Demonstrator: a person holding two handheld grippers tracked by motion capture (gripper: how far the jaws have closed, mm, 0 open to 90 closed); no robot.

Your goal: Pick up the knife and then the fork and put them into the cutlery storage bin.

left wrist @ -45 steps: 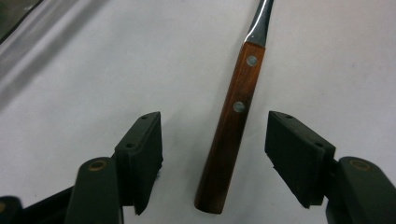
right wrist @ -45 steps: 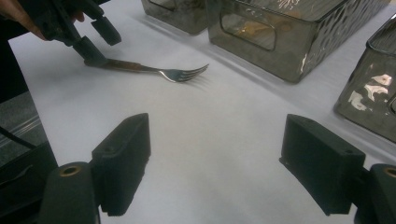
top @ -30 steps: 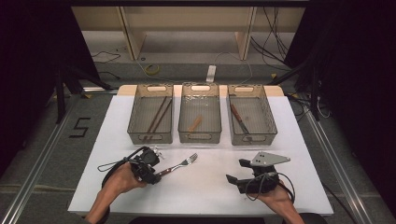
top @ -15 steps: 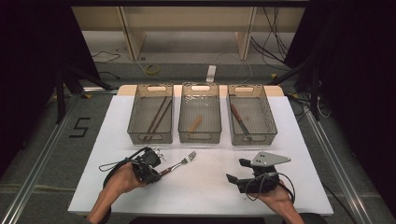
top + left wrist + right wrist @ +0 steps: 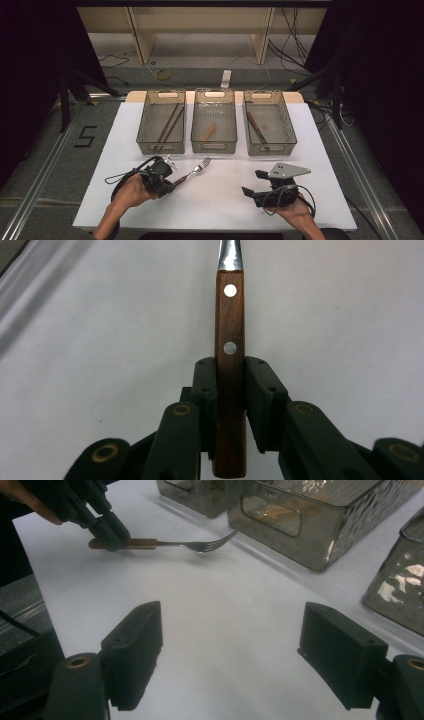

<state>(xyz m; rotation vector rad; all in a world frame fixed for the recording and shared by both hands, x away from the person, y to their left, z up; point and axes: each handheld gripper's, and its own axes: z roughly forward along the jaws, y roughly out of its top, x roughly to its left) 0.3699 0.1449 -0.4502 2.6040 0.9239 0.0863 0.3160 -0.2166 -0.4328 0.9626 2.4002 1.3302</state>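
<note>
High view: left tool (image 5: 167, 183) clamped on fork (image 5: 192, 172) as before, right tool (image 5: 252, 182) wide, both unmoved.

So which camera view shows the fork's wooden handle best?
The left gripper view: the handle, with two rivets, stands close up between the left claw, clamped on both sides. The right gripper view shows the fork small and side-on; the high view shows it tiny.

A white table (image 5: 310, 150) stands on grey floor (image 5: 45, 155). Wooden shelves (image 5: 200, 22) and dark curtains (image 5: 380, 55) are behind.
</note>
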